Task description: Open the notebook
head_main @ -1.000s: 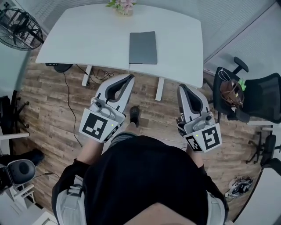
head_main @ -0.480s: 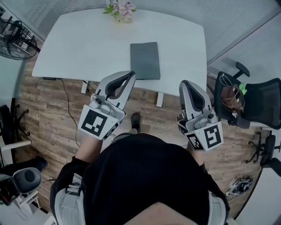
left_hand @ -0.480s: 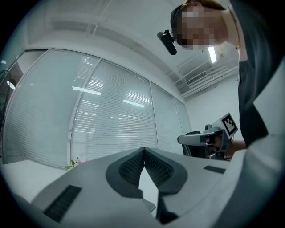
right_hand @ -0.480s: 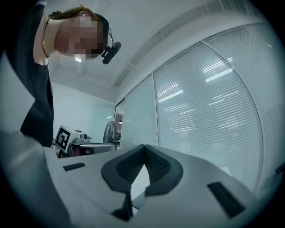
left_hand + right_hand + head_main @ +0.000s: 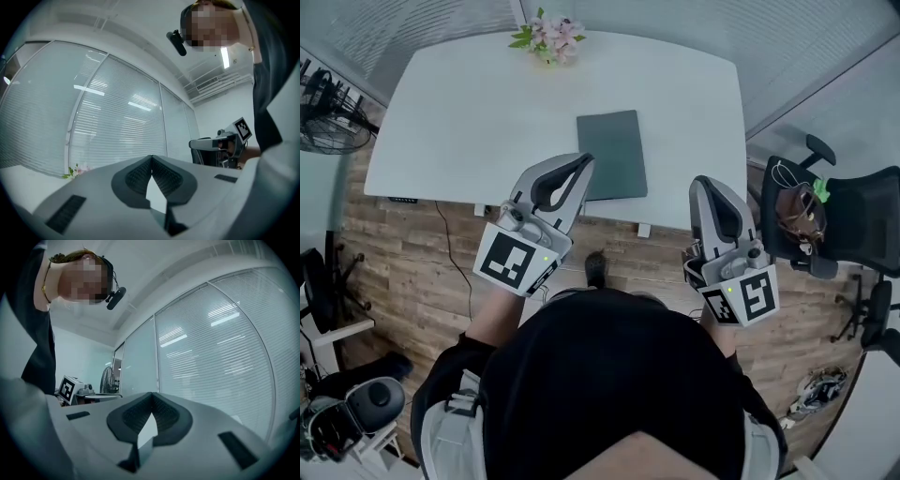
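Holding your left gripper [image 5: 584, 161] and right gripper [image 5: 705, 184] pressed together and empty makes sense for now: the closed notebook [image 5: 612, 155] lies flat by the table [image 5: 469, 112]'s front edge, nothing's gripping it yet.

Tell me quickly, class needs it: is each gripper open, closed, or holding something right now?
Left gripper: closed, holding nothing.
Right gripper: closed, holding nothing.
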Demonstrator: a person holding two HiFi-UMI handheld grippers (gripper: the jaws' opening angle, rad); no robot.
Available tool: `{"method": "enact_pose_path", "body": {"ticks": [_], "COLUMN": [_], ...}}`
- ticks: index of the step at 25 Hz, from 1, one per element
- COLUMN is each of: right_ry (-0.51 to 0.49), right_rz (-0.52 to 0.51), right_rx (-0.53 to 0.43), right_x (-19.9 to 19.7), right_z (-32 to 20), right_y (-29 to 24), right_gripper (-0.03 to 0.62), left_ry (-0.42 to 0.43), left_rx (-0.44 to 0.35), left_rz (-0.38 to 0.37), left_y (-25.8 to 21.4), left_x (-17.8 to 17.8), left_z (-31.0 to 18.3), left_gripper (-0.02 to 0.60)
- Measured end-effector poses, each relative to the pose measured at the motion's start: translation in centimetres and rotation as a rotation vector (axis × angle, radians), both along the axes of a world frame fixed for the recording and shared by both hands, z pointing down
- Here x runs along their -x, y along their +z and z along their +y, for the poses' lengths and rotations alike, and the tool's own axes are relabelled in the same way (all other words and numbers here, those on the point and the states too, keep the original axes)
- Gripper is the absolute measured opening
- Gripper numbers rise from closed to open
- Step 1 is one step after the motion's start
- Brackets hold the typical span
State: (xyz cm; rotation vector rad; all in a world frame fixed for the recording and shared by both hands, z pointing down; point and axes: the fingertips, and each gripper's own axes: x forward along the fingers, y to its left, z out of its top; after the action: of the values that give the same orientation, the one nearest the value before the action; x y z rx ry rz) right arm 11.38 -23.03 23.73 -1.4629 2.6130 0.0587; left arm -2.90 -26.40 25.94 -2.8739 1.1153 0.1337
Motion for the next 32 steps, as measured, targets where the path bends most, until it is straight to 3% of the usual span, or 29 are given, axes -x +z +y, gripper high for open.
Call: {"method": "enact_pose_path", "body": {"ticks": [7, 15, 22, 28, 32], "right_ry": [0.001, -0.084, -0.147, -0.181, -0.184], "right_rz": [-0.003, -0.031, -0.022, -0.029, 0.003], "right_rx": [0.017, -0.010, 0.013, 0.010, 0.032], "right_x": [-0.4, -1.0, -2.5, -4.6, -5.4], "right_z": [-1.9, -2.9, -3.2, -3.5, -3.9], "right_y": [0.1, -1.0, -0.8, -0.6, 0.7], "right_gripper": [0.005, 0.005, 0.005, 0.005, 0.005], "left_ry": [0.006, -0.108, -0.144, -0.123, -0.120], "left_rx": [0.033, 0.109, 0.125, 0.170, 0.176], "left_rz": [0.004, -0.045, -0.200, -0.397, -0.562], "left_y": [1.0, 4.6, 8.5, 14.7, 18.2], "left_x": [-0.6, 0.0, -2.4, -5.1, -6.2], "left_z": [-2.1, -3.9, -3.7, -4.0, -3.5], "left_gripper": [0.011, 0.012, 0.023, 0.150, 0.184]}}
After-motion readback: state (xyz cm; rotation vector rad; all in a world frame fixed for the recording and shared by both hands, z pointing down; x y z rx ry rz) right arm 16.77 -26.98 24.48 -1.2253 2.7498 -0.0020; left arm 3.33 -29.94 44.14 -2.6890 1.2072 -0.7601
